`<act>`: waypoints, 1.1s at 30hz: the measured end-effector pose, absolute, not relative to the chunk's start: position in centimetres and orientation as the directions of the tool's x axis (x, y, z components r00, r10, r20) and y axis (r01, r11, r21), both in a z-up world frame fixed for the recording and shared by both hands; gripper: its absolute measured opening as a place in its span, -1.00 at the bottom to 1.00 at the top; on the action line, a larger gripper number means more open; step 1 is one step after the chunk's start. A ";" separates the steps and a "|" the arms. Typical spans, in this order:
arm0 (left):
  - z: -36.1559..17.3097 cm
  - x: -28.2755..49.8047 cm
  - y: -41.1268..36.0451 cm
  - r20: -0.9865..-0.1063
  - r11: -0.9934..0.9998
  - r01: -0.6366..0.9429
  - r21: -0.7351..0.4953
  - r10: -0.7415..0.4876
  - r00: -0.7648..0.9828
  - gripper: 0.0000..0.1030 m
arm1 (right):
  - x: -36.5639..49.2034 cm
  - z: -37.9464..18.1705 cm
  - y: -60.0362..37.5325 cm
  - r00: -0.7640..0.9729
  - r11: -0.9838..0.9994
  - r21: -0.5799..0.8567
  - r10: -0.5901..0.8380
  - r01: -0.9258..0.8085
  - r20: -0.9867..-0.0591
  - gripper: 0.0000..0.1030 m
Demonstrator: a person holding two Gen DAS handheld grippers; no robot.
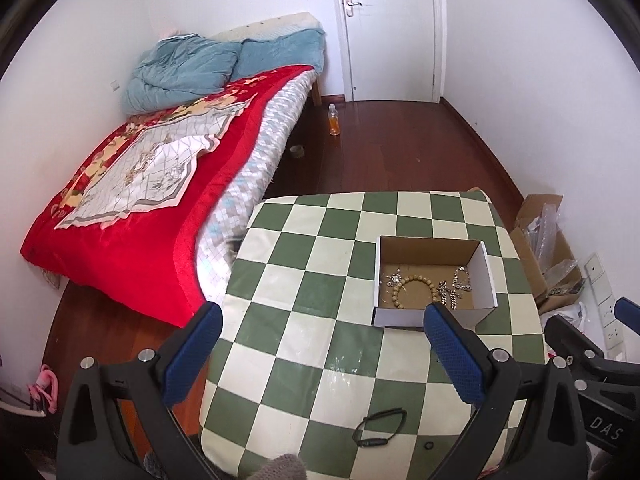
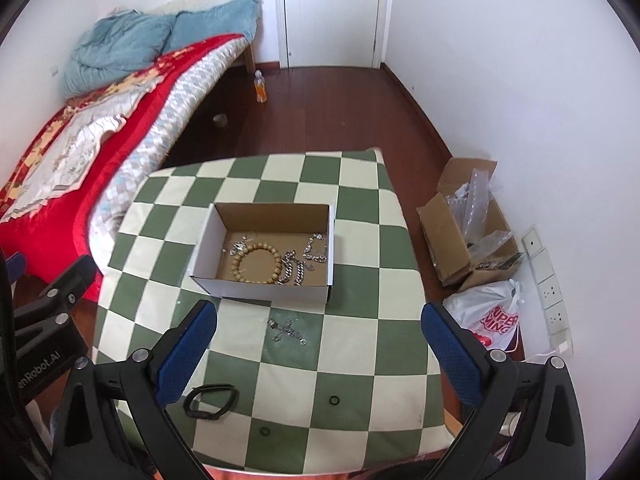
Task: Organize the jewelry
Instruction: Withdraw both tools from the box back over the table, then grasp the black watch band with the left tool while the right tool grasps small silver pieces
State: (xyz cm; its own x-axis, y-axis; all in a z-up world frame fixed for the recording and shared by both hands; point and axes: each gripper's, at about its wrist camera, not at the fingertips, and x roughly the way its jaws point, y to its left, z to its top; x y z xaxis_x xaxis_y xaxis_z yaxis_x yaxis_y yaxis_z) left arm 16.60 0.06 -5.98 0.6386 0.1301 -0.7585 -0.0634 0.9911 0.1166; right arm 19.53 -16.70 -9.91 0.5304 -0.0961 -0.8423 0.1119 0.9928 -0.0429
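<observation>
A small cardboard box (image 2: pixel 204 248) (image 1: pixel 490 276) stands on the green and cream checked table (image 2: pixel 360 360) (image 1: pixel 300 280). It holds a wooden bead bracelet (image 2: pixel 258 263) (image 1: pixel 414 290) and silver chains (image 2: pixel 296 268) (image 1: pixel 456 286). A loose silver chain (image 2: pixel 286 330) lies on the table just in front of the box. A black bracelet (image 2: pixel 210 396) (image 1: pixel 378 428) and two small black rings (image 2: pixel 334 401) (image 2: pixel 265 432) lie nearer. My right gripper (image 2: pixel 318 356) is open and empty above the loose chain. My left gripper (image 1: pixel 320 356) is open and empty over the table's left part.
A bed with a red blanket (image 1: pixel 160 208) stands left of the table. An open cardboard box (image 2: pixel 468 236) and a white plastic bag (image 2: pixel 492 316) sit on the floor at the right by the wall. A bottle (image 2: pixel 261 87) stands on the wooden floor.
</observation>
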 end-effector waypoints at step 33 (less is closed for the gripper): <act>-28.8 17.0 -1.0 -0.989 0.995 0.095 0.023 0.008 0.149 -0.88 | 17.2 -26.6 -23.2 0.212 0.973 0.097 0.052 0.208 -0.976 0.29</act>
